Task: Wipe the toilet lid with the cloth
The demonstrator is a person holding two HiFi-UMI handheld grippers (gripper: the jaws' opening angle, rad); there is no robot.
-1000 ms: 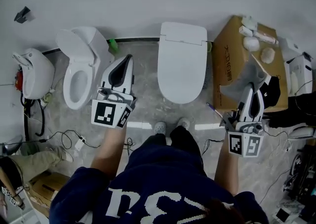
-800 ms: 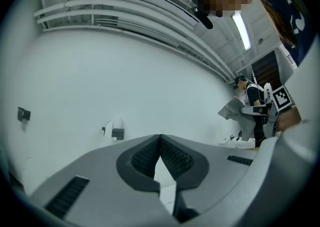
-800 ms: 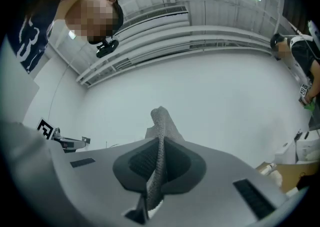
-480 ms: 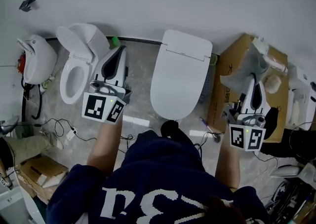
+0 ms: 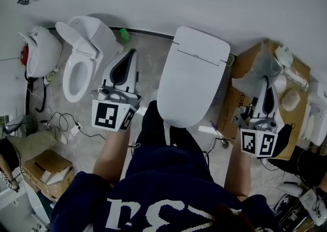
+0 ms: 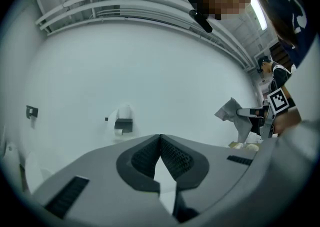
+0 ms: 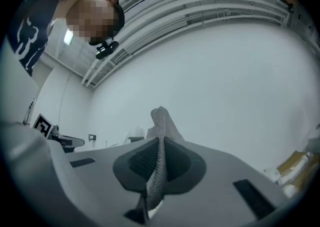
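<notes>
The white toilet with its lid point(image 5: 191, 80) closed stands in the middle of the head view, just in front of my legs. My right gripper point(image 5: 265, 82) hovers to the lid's right, over a cardboard box, shut on a grey cloth point(image 5: 258, 70) that sticks out past its tips. In the right gripper view the cloth point(image 7: 161, 121) runs pinched between the closed jaws of the right gripper point(image 7: 160, 143). My left gripper point(image 5: 132, 53) is held left of the lid, above the floor. In its own view the left gripper point(image 6: 160, 138) is shut with nothing in it.
A second toilet point(image 5: 82, 67) with its seat up stands at the left, and a white fixture point(image 5: 41, 52) beyond it. The cardboard box point(image 5: 240, 98) at the right carries small white items. Cables point(image 5: 66, 123) and another box point(image 5: 46, 167) lie on the floor at lower left.
The view has shifted forward, so the closed toilet now sits closer under me. Both grippers kept their spacing beside it, and the right one still holds the cloth.
</notes>
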